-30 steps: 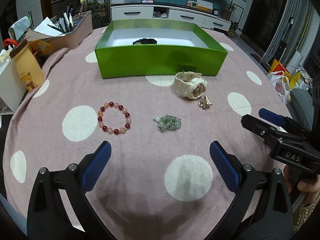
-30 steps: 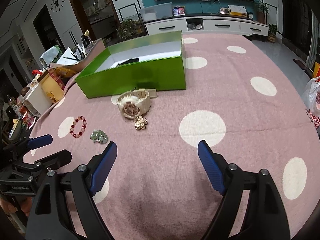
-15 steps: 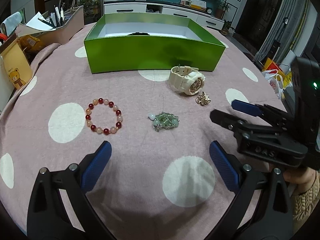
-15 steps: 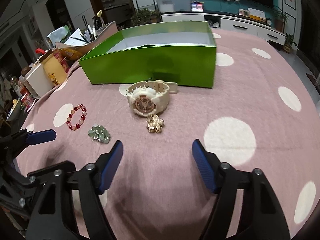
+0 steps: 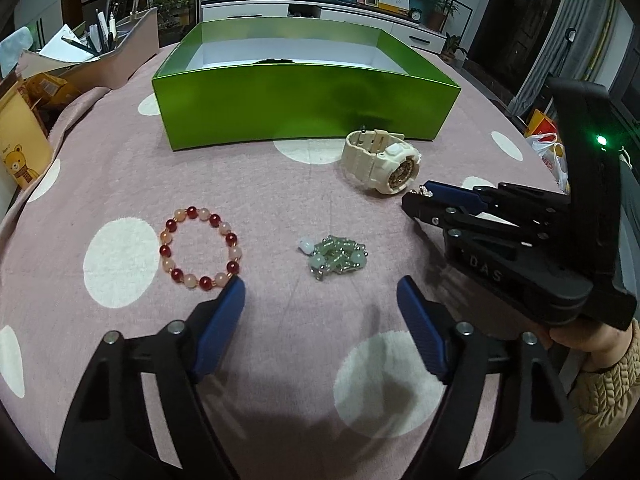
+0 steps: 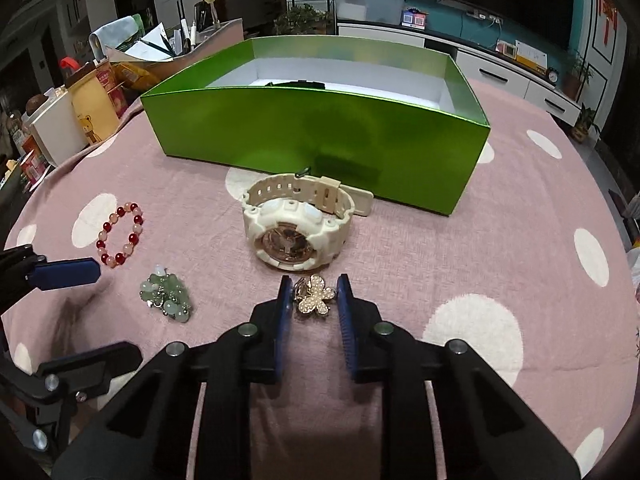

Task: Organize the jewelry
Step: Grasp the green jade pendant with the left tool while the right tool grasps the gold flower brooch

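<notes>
A gold butterfly brooch (image 6: pixel 314 294) lies on the pink dotted cloth (image 6: pixel 440 256) between the fingers of my right gripper (image 6: pixel 313 286), which is narrowed around it with small gaps on both sides. A cream watch (image 6: pixel 298 226) lies just beyond, in front of the green box (image 6: pixel 320 136). A dark item (image 6: pixel 298 85) lies inside the box. A red and pink bead bracelet (image 5: pixel 199 249) and a green bead cluster (image 5: pixel 335 255) lie ahead of my open, empty left gripper (image 5: pixel 321 300). The right gripper (image 5: pixel 416 198) shows at the right of the left wrist view.
A tan organiser with pens and papers (image 5: pixel 100 54) and a yellow bear-print box (image 5: pixel 20 144) stand at the table's left edge. Snack packs and a white container (image 6: pixel 60 128) crowd that side. Bags (image 5: pixel 548 148) sit off the table at right.
My right gripper moved forward and left to the butterfly brooch and narrowed its fingers around it. My left gripper advanced a little toward the bracelet and the green cluster.
</notes>
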`<state>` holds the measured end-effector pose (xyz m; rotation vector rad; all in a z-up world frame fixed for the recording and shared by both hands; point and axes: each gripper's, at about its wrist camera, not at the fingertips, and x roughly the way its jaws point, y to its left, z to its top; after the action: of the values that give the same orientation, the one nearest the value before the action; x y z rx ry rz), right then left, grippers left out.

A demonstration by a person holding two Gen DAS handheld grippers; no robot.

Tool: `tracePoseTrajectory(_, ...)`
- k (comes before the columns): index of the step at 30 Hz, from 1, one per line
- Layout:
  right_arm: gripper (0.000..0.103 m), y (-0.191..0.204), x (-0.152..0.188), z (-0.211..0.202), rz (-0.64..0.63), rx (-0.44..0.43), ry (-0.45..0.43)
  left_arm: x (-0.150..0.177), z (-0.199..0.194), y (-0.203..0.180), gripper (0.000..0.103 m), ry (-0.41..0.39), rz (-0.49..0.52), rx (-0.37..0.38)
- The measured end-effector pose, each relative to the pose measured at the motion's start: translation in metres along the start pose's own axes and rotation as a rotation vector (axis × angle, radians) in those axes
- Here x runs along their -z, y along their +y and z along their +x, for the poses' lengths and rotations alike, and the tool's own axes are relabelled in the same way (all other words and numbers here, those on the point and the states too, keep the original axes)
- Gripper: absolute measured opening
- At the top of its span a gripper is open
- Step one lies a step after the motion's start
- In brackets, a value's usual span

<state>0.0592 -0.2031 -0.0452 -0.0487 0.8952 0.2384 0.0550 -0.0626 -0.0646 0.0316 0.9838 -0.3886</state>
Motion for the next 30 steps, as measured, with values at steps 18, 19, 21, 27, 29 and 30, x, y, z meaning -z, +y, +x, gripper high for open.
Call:
tracePoseTrajectory(18, 0.022, -0.038, 0.023, -0.043, 0.167, -0.036, -0.092, -0.012, 0.026, -0.013, 0.028, 0.003, 0.049, -0.017)
tracePoseTrajectory(19, 0.022, -0.038, 0.023, -0.044, 0.167, -0.037, -0.094, -0.012, 0.025, -0.013, 0.022, 0.002, 0.051, -0.016)
tracePoseTrajectory(21, 0.022, -0.037, 0.023, -0.044, 0.168, -0.042, -0.097, -0.010, 0.023, -0.012, 0.016, 0.000, 0.046, -0.002)
tracePoseTrajectory(27, 0.022, -0.037, 0.025, -0.048, 0.175, -0.045, -0.101, -0.010, 0.011, -0.012, 0.014, -0.023, 0.044, 0.023)
tracePoseTrajectory(29, 0.022, -0.037, 0.025, -0.050, 0.177, -0.044, -0.104, -0.012, 0.003, -0.011, 0.014, -0.035, 0.032, 0.039)
tracePoseTrajectory(30, 0.022, -0.038, 0.025, -0.051, 0.179, -0.044, -0.106, -0.012, -0.001, -0.010, 0.014, -0.040, 0.028, 0.044)
